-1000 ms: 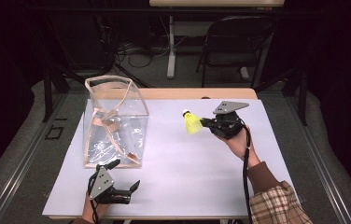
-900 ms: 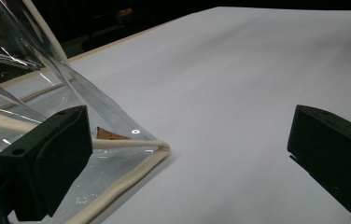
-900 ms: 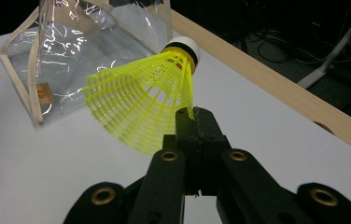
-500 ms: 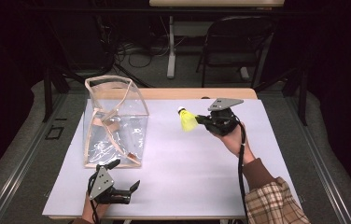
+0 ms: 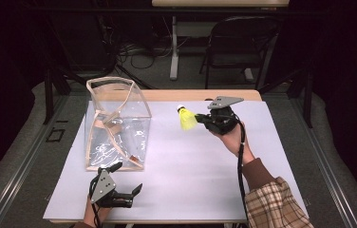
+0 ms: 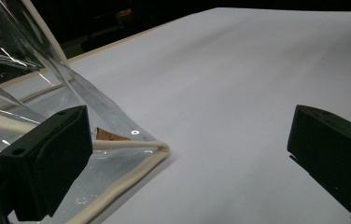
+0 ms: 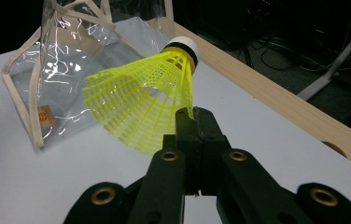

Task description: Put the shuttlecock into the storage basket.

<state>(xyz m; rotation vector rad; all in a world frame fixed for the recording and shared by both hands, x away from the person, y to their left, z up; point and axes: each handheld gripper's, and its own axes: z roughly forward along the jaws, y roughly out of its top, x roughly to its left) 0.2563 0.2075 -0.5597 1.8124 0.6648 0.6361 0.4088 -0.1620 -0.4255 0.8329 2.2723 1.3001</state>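
The right gripper is closed on the skirt of the yellow shuttlecock, held above the bench beside the clear bag, while the left gripper rests wide open and empty.

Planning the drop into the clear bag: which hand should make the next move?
Right, probably. The right gripper has its jaws shut on the yellow shuttlecock, held near the clear bag. The left gripper rests open beside the bag's base, holding nothing.
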